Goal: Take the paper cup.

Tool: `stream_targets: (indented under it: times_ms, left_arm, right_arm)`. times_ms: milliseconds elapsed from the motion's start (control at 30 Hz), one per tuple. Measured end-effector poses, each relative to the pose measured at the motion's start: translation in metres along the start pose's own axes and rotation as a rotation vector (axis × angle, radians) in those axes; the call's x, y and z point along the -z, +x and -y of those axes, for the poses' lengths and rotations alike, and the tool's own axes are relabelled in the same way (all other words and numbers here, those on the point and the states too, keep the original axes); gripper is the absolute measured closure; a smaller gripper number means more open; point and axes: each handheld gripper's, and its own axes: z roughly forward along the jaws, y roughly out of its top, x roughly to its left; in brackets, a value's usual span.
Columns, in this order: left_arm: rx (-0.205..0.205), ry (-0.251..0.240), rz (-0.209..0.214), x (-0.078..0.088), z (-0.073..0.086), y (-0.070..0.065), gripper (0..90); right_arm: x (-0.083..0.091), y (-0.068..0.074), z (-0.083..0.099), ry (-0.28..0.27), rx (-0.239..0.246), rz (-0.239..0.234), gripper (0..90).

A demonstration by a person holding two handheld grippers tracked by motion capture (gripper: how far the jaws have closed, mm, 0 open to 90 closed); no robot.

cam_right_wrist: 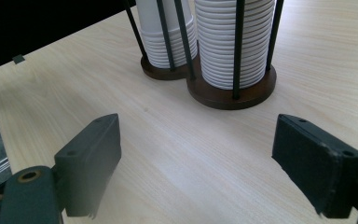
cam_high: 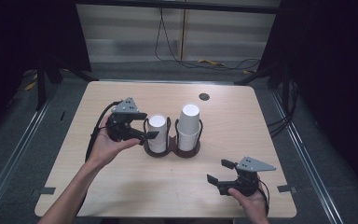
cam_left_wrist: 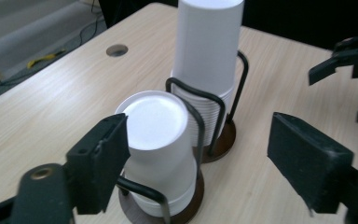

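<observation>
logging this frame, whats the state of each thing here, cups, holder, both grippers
shorter cup stack: upside down, seated in the holder's left ring
taller cup stack: upside down, seated in the right ring
cup holder: upright on the table
left gripper: open, jaws either side of the shorter stack's top, not pressing
right gripper: open, nothing between its jaws

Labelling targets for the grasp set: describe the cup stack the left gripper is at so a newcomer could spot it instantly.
On the wooden table stands a dark double-ring wire holder with two stacks of white upside-down paper cups. The target is the shorter stack, in the ring nearer the left gripper, whose open jaws straddle its top. Its neighbour, the taller stack, rises well above it.
</observation>
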Motion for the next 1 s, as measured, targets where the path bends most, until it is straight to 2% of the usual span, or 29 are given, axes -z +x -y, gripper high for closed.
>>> stream_targets:
  times_ms: [67,200,233,300,367,533,567,667,767,1000]
  left_arm:
    - [0.007,0.018,0.01,-0.005,-0.002,0.005,22.6]
    - [0.017,0.015,0.009,-0.008,-0.004,0.011,20.8]
    - [0.028,0.029,0.02,-0.01,-0.006,0.013,20.4]
    - [0.017,0.052,0.02,-0.012,-0.01,0.014,21.4]
    - [0.01,0.067,0.037,-0.014,-0.014,0.016,25.7]
    - [0.006,0.089,0.024,-0.02,-0.021,0.019,23.1]
    - [-0.011,0.102,0.022,-0.021,-0.022,0.02,22.7]
    - [-0.012,0.114,0.014,-0.027,-0.023,0.023,23.1]
    - [-0.023,0.163,0.015,-0.032,-0.024,0.025,23.3]
    - [-0.045,0.226,0.0,-0.043,-0.027,0.026,23.2]
  right_arm:
    - [-0.001,0.0,0.0,0.002,0.004,0.0,15.3]
    - [-0.001,0.0,0.0,0.005,0.003,0.0,15.3]
    - [-0.001,0.0,0.0,0.007,0.006,0.0,15.3]
    - [-0.001,0.0,0.0,0.005,0.006,0.0,15.0]
    - [-0.001,0.0,0.0,0.003,0.002,-0.004,14.0]
    - [-0.001,0.0,0.0,-0.001,0.007,-0.006,13.7]
    - [-0.001,0.0,0.0,-0.001,0.007,-0.006,13.6]
    - [0.0,0.0,0.0,0.003,0.011,-0.001,13.6]
    - [0.0,0.0,0.001,0.004,0.012,-0.003,13.6]
    - [-0.002,0.0,0.001,0.018,0.01,-0.014,13.7]
